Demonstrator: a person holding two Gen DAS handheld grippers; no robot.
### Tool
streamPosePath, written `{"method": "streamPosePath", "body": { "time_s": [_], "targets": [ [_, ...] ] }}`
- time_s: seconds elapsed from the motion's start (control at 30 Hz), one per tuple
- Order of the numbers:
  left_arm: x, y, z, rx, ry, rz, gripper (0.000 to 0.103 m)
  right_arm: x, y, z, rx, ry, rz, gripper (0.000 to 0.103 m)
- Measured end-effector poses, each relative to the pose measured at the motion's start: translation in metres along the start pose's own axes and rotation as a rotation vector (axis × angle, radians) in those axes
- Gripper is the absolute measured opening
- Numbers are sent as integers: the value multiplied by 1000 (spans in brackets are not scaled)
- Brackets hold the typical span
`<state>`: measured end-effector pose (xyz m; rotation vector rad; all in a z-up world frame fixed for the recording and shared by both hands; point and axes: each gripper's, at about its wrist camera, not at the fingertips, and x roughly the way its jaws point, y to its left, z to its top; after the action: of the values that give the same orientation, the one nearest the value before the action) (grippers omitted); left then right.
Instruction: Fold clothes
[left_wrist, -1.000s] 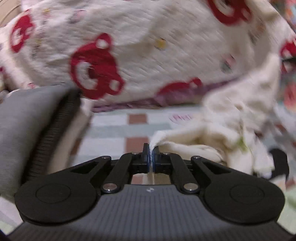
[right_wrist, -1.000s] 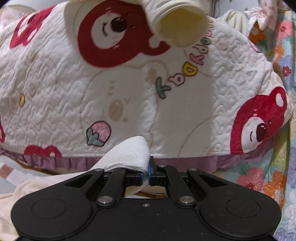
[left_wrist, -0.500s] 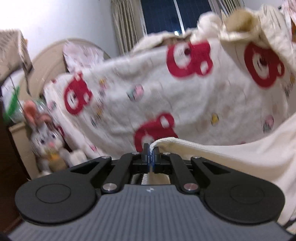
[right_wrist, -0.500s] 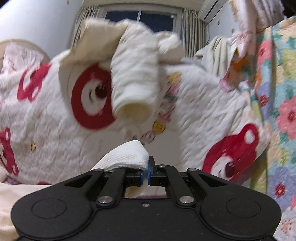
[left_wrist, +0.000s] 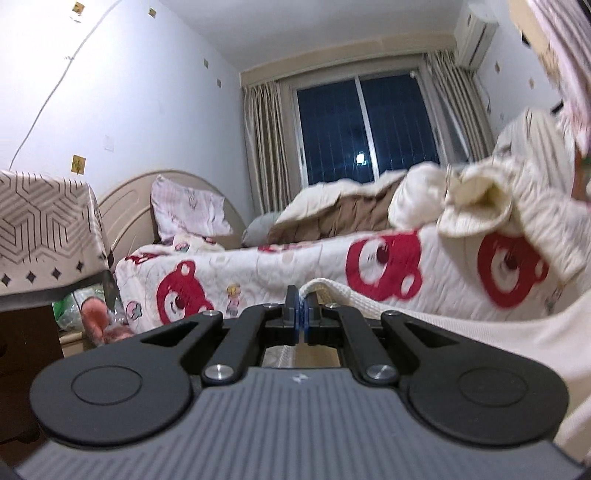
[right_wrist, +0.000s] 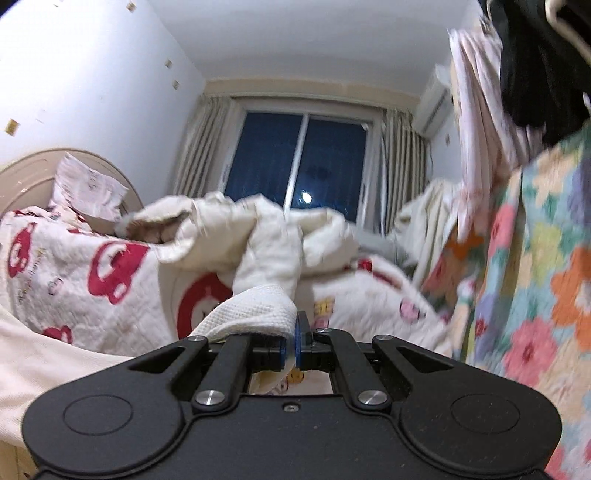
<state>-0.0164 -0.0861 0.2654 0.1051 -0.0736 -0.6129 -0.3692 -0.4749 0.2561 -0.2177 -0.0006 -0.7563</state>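
Note:
My left gripper (left_wrist: 302, 314) is shut on an edge of a cream waffle-knit garment (left_wrist: 461, 325), which stretches away to the right in the left wrist view. In the right wrist view my right gripper (right_wrist: 295, 345) is shut on another bunched part of the same cream garment (right_wrist: 255, 310), whose cloth runs off to the lower left. Both grippers are lifted and point at the bed. The rest of the garment hangs out of sight below them.
A bed with a white quilt printed with red bears (left_wrist: 295, 273) lies ahead, with cream clothes (right_wrist: 258, 229) heaped on it. A cloth-covered cabinet (left_wrist: 40, 236) stands at left. A floral quilt (right_wrist: 528, 280) hangs at right. A dark window (left_wrist: 365, 125) is behind.
Both grippers have risen and tilted upward with the garment, from facing the side of the quilt low down to seeing the bed top, window and ceiling.

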Motion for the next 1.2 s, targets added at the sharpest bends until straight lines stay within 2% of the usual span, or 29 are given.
{"method": "streamPosePath", "body": {
  "time_s": [0.13,0.27,0.37,0.47,0.53,0.6,0.63,0.67,0.7,0.73,0.77,0.87,0.9,1.0,1.07,1.2],
  "targets": [
    [-10,14,19,-50,20,-29,2,-25,-17,28,-5,-19,26,4],
    [18,5,-1,-9,114,-21,2,-17,-40,24,24,59,55,4],
    [58,-13,-44,7,234,-21,2,18,-52,-26,91,213,73,4],
    [115,-41,-94,46,335,-13,2,60,-62,-83,150,369,79,4],
    [162,-66,-111,76,353,-1,2,102,-64,-123,169,441,47,4],
    [209,-94,-128,84,351,17,3,150,-70,-155,208,469,-16,4],
    [232,-109,-135,81,344,28,4,174,-73,-171,229,480,-50,9],
    [253,-123,-146,83,353,31,11,187,-73,-189,243,510,-75,31],
    [268,-135,-163,93,399,13,30,196,-73,-208,254,547,-98,44],
    [283,-147,-181,103,446,-4,36,205,-72,-227,265,584,-121,54],
    [293,-157,-199,107,492,-25,37,214,-72,-246,276,621,-143,54],
    [277,-167,-259,58,612,-137,37,240,-70,-303,309,732,-212,54],
    [265,-167,-278,42,640,-180,37,233,-66,-319,305,755,-200,54],
    [218,-159,-324,35,712,-280,37,192,-50,-356,293,800,-123,54],
    [187,-151,-348,12,761,-333,37,161,-39,-366,344,813,-70,54],
    [140,-124,-369,-141,822,-396,42,99,-16,-382,452,837,35,54]
  ]
}}
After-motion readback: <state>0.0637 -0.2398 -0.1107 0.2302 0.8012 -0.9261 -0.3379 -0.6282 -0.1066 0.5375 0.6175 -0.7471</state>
